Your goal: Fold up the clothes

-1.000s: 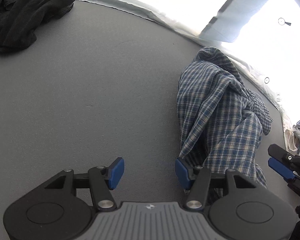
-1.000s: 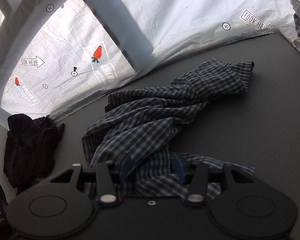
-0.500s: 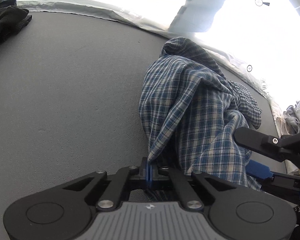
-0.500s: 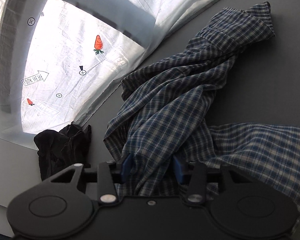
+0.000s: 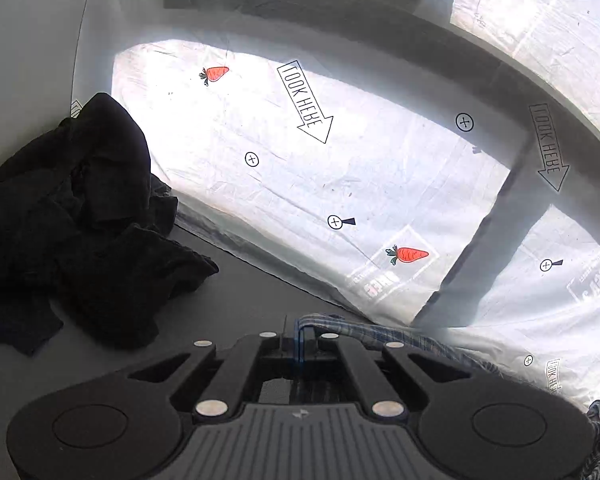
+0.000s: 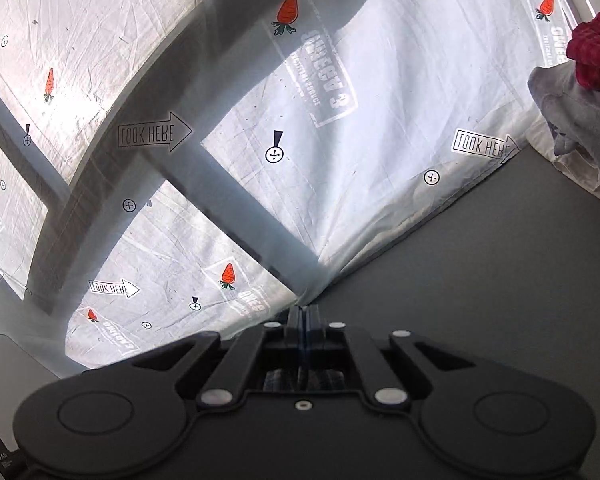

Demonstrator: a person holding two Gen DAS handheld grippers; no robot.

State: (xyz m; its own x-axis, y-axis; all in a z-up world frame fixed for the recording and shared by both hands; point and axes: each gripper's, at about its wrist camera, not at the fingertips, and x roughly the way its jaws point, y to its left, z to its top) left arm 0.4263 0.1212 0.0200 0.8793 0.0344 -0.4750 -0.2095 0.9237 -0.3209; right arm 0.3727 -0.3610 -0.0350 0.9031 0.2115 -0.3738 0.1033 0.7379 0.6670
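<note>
Both jaws pinching plaid shirt: left gripper, right gripper. Lifting it clear of worktop. Next: spreading it flat, finding fold line.

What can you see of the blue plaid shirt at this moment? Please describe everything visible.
Only a little shows. In the left wrist view the blue plaid shirt is a thin woven check of blue and off-white; a bunched edge runs rightward from the shut left gripper, which pinches it, above the grey table. More plaid hangs at the lower right corner. In the right wrist view a bit of plaid shows under the shut right gripper, which appears to pinch it too.
</note>
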